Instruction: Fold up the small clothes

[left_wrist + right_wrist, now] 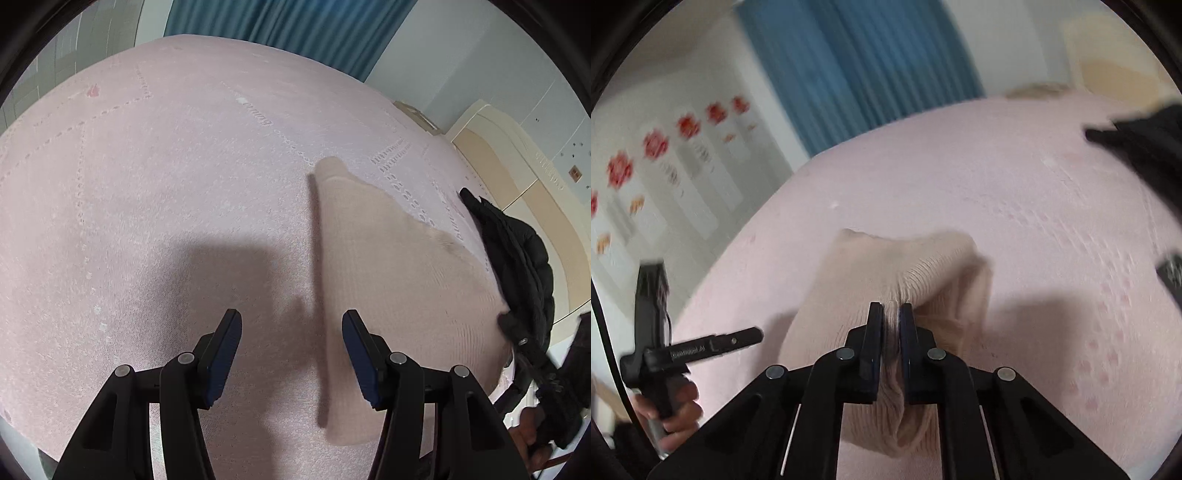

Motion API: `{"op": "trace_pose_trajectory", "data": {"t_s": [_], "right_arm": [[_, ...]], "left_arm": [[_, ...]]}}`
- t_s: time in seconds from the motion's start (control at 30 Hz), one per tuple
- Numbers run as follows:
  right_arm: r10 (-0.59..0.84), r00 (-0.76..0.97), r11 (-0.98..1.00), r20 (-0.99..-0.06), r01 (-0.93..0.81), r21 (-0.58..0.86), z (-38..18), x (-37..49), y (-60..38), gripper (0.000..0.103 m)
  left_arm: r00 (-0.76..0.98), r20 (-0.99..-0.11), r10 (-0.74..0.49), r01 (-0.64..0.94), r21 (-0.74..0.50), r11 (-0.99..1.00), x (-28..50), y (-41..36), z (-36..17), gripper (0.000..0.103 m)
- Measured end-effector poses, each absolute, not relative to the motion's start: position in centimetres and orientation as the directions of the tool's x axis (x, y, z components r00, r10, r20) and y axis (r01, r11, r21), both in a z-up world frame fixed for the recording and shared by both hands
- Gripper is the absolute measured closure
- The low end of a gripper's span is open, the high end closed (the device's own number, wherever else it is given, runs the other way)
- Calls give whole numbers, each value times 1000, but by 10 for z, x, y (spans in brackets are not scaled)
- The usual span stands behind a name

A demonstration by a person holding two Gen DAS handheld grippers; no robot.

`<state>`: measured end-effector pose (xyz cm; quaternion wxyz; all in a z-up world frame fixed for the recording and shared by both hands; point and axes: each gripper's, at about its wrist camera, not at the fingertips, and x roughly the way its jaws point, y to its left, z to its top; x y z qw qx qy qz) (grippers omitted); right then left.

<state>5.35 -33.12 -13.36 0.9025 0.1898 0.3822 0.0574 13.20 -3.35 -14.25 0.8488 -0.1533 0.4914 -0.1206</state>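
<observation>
A beige knitted garment (886,266) is clamped at a bunched ribbed edge by the right tool (891,314), low in the frame, on a pink bed (997,184). The left tool (291,321) is held apart, empty, beside the garment's left edge. With one corner pinched, the fold could be dragged crooked.

We see a pale pink bed sheet (155,192) with dotted eyelet lines, a plain beige ribbed-knit garment (388,266), a black jacket (517,251), blue curtains (871,70), red flower stickers on a white wall (657,144), and black grippers.
</observation>
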Motion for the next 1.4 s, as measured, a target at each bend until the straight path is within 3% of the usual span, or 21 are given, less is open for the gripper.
{"op": "trace_pose_trajectory", "data": {"t_s": [0.1,0.17,0.23,0.27,0.3,0.47,0.6,0.73,0.87,1.03,1.17,1.3,1.4], "right_arm": [[148,599,921,-787,207,331,-174,59,-342,95],[141,589,915,-796,230,332,-182,58,-343,92],[153,608,906,-779,228,356,-175,58,-342,75],[169,611,898,-773,227,376,-173,61,-343,57],[190,613,889,-767,224,399,-173,64,-345,50],[272,549,849,-791,250,465,-199,101,-349,43],[397,524,764,-753,265,588,-229,115,-357,39],[462,511,731,-725,244,638,-239,119,-358,45],[498,495,718,-713,225,658,-237,122,-360,65],[538,562,671,-628,167,723,-188,112,-366,69],[453,620,745,-641,131,654,-129,99,-357,69],[230,616,880,-753,199,432,-76,98,-344,69],[129,608,917,-783,229,328,-58,111,-332,69]], "left_arm": [[472,-797,-376,44,-405,913,135,-29,-151,49],[461,-800,-384,37,-415,909,137,-25,-155,49],[456,-796,-398,44,-427,903,138,-21,-155,49],[458,-795,-398,48,-425,904,139,-21,-153,49],[460,-796,-392,54,-416,908,141,-20,-152,49],[471,-781,-411,60,-436,898,148,-9,-144,49],[488,-757,-435,78,-458,885,151,0,-135,49],[496,-746,-446,97,-462,881,150,4,-130,49],[493,-750,-441,92,-459,883,152,7,-128,49],[506,-746,-434,71,-465,882,152,15,-122,49],[530,-737,-419,60,-461,886,151,30,-114,49],[551,-722,-418,46,-474,879,153,45,-112,49],[560,-713,-421,41,-484,874,153,53,-115,49]]}}
